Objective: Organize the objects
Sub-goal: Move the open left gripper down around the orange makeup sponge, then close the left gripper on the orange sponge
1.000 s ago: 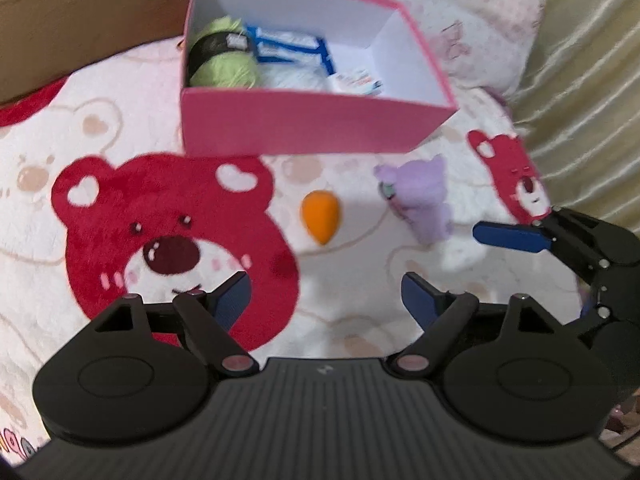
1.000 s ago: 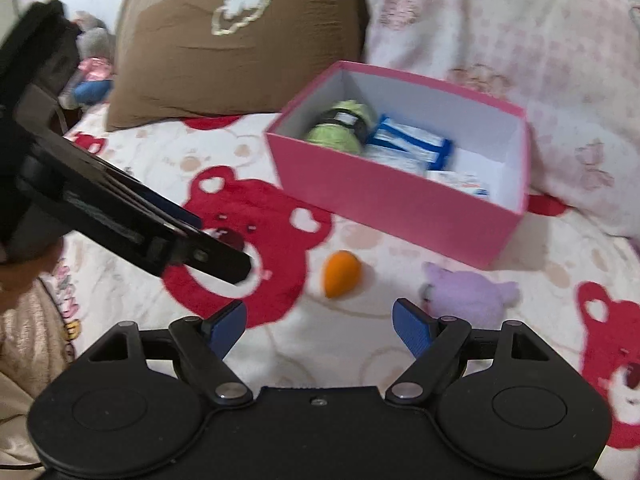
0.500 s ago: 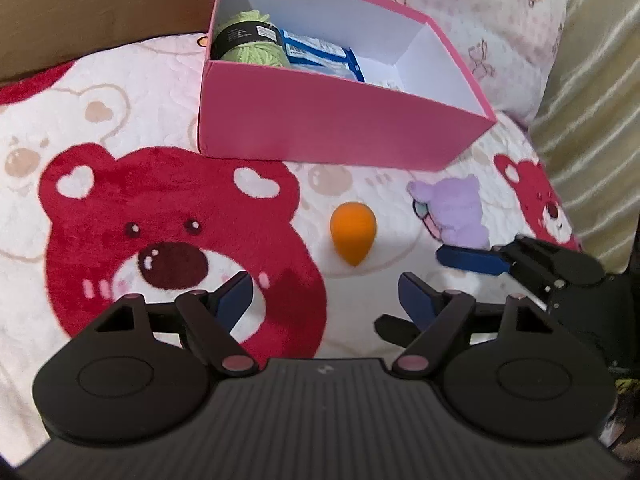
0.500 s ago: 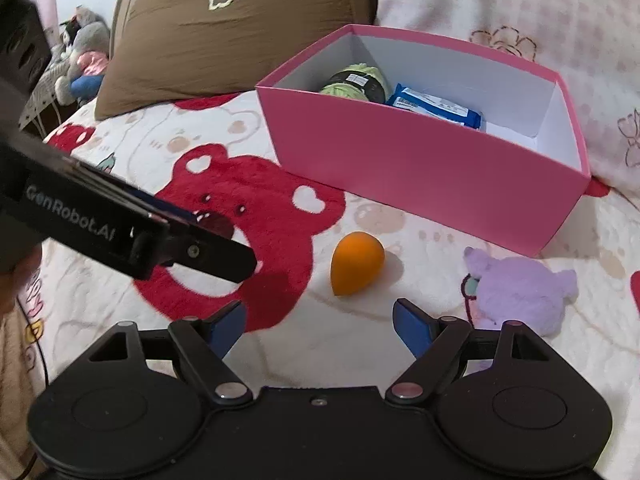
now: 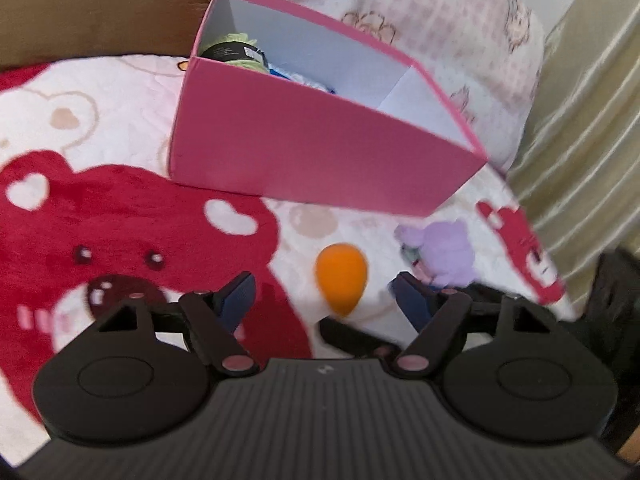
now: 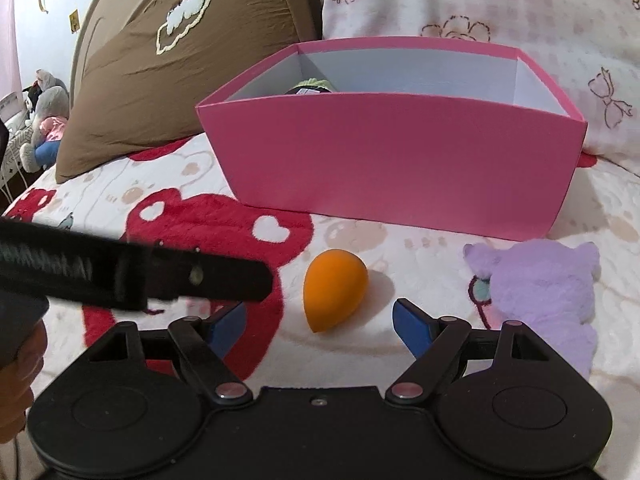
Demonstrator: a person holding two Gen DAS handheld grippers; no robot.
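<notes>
Yarn already lies in the pink box; orange sponge and purple plush wait on the bed, just beyond both grippers' fingers. The left gripper is closing on nothing, the right gripper gapes wide.

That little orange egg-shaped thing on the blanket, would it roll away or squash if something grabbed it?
The orange egg-shaped sponge looks matte and foam-like, so it probably squashes and weighs little. Its rounded body could roll, though the fluffy blanket should slow it. The tapered end might slip out of a squeeze.

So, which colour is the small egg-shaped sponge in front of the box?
Orange. The sponge shows best in the right wrist view.
</notes>
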